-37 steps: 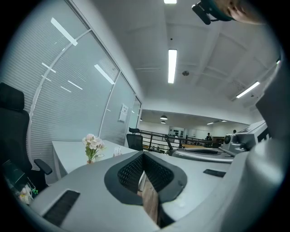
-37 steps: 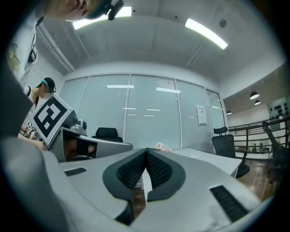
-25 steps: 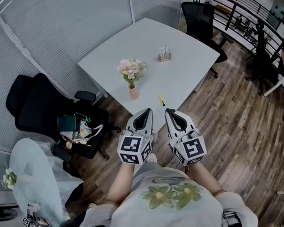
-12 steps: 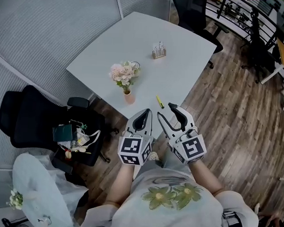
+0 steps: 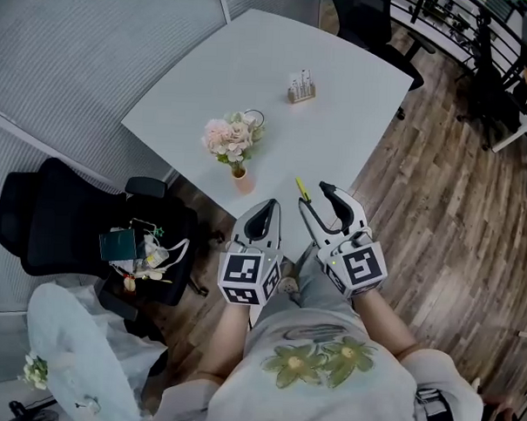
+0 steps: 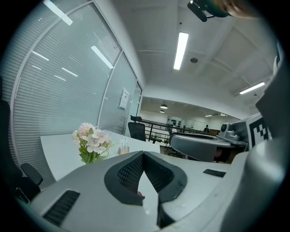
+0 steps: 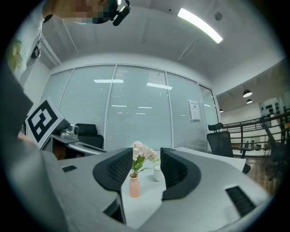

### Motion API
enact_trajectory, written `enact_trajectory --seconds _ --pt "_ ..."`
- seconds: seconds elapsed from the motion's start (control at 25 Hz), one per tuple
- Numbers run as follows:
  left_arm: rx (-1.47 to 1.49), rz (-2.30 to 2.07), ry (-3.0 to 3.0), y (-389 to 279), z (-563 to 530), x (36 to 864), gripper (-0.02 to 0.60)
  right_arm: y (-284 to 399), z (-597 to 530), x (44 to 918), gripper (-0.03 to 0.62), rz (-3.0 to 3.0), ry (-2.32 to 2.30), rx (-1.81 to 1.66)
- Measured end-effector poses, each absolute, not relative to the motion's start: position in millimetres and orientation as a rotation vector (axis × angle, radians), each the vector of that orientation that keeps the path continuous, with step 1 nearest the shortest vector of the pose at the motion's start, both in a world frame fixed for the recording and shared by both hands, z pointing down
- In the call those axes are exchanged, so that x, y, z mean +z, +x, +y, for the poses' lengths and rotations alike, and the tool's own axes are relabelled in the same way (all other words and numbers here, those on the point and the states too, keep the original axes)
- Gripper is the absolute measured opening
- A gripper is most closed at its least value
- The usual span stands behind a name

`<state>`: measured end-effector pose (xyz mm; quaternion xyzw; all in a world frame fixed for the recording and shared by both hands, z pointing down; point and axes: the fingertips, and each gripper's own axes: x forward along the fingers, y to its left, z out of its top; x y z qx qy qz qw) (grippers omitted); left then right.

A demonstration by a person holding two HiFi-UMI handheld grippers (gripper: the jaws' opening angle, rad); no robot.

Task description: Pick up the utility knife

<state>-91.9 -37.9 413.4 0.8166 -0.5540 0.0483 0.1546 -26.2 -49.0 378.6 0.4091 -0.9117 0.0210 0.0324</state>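
Note:
The utility knife (image 5: 302,189), small and yellow, lies near the front edge of the white table (image 5: 252,74). My right gripper (image 5: 317,199) hovers just in front of it, apart from it. Its jaws have just been opening and now stand open with nothing between them. In the right gripper view the right gripper (image 7: 146,153) frames a pink vase (image 7: 134,186) of flowers; the knife does not show there. My left gripper (image 5: 266,207) is shut and empty, left of the knife at the table edge. The left gripper (image 6: 144,155) points level over the tabletop.
The vase of flowers (image 5: 236,147) stands left of the knife, with a white cup (image 7: 157,173) behind it. A small holder (image 5: 301,87) sits farther back. A black chair (image 5: 63,205) carrying clutter is on the left, another chair (image 5: 376,27) beyond the table. Wooden floor lies to the right.
The right jaws went from shut to wide open. Both grippers moved forward to the table's front edge, closer to the knife. The left jaws stayed shut.

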Motion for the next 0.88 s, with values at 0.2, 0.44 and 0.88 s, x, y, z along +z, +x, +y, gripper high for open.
enact_trajectory --seconds 0.2,0.44,0.88 --pt "0.162 -1.619 2.308 -98.0 -58.9 422.1 0.002 -27.5 -76.4 391.0 0.189 -2.789 1.256 0.085" --pt "0.171 -1.621 2.297 -91.0 -86.1 423.2 0.000 -23.3 -97.0 407.3 0.189 -2.757 1.228 0.126" --pt "0.236 -1.610 2.236 -87.8 -111.8 453.8 0.002 -24.5 -126.0 450.2 0.189 -2.693 1.166 0.210"
